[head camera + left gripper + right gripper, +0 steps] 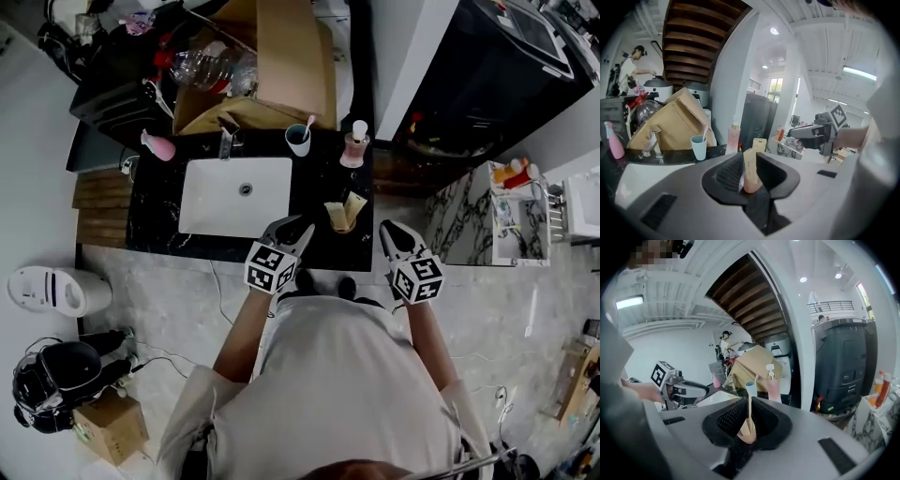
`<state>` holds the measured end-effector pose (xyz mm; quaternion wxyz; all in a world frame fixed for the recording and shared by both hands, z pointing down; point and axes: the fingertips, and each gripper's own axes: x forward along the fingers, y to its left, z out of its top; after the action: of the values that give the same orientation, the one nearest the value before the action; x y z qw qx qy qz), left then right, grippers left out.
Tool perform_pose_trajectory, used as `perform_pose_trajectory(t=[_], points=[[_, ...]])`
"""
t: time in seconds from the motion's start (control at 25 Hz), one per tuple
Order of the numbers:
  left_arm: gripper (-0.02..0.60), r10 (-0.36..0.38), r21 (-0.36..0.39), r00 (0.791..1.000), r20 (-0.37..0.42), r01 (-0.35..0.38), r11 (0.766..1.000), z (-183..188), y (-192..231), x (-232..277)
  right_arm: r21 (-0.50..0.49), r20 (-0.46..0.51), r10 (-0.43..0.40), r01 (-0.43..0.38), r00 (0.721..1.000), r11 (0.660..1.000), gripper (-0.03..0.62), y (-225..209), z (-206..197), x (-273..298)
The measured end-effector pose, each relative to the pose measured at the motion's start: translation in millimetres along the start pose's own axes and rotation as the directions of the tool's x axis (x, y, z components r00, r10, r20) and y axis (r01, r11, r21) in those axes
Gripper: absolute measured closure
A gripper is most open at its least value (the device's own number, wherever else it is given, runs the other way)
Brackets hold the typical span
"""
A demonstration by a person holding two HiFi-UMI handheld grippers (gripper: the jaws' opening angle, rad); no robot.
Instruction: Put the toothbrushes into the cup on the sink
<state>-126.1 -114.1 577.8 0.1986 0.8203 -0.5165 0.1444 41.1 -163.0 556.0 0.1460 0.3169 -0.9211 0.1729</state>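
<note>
Two tan toothbrush packets (343, 214) stand upright on the black counter, right of the white sink (211, 202). The pale blue cup (298, 141) at the sink's back right corner holds one toothbrush (308, 123). My left gripper (292, 228) points at the packets from the front left. In the left gripper view a packet (751, 171) shows in the gap of the open left gripper (749, 159), and neither pad visibly presses on it. My right gripper (390, 231) hovers just right of the packets, shut and holding nothing. In the right gripper view the packet (748, 427) appears edge-on beyond the right gripper (749, 404).
A pink pump bottle (354, 148) stands right of the cup. The faucet (228, 142) and an open cardboard box (272, 66) sit behind the sink. A pink bottle (159, 146) is at the counter's back left. A dark appliance (497, 66) rises at the right.
</note>
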Motion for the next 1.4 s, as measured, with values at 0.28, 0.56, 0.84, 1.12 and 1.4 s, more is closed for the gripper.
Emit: perform_pose_trajectory(t=[0.28, 0.56, 0.84, 1.12, 1.4], points=[[0.545, -0.001, 0.019, 0.996, 0.086, -0.001, 1.000, 37.6, -1.4, -20.6, -0.044, 0.056, 0.012, -0.009, 0.998, 0.999, 0.543, 5.5, 31.2, -4.0], [0.572, 0.007, 0.029, 0.990, 0.139, -0.011, 1.000, 64.7, 2.2, -32.8, -0.086, 0.092, 0.034, -0.026, 0.995, 0.996, 0.551, 11.0, 53.4, -9.0], [0.574, 0.018, 0.013, 0.987, 0.162, -0.020, 1.000, 67.5, 8.9, -38.1, -0.099, 0.117, 0.041, -0.030, 0.992, 0.995, 0.557, 13.7, 61.9, -7.7], [0.574, 0.025, -0.007, 0.984, 0.174, -0.024, 1.000, 68.5, 13.2, -38.4, -0.097, 0.121, 0.040, -0.028, 0.992, 0.995, 0.557, 12.0, 64.1, -7.2], [0.574, 0.020, 0.005, 0.984, 0.179, -0.021, 1.000, 69.2, 12.4, -34.2, -0.102, 0.120, 0.045, -0.033, 0.992, 0.994, 0.557, 11.1, 65.3, -4.4]])
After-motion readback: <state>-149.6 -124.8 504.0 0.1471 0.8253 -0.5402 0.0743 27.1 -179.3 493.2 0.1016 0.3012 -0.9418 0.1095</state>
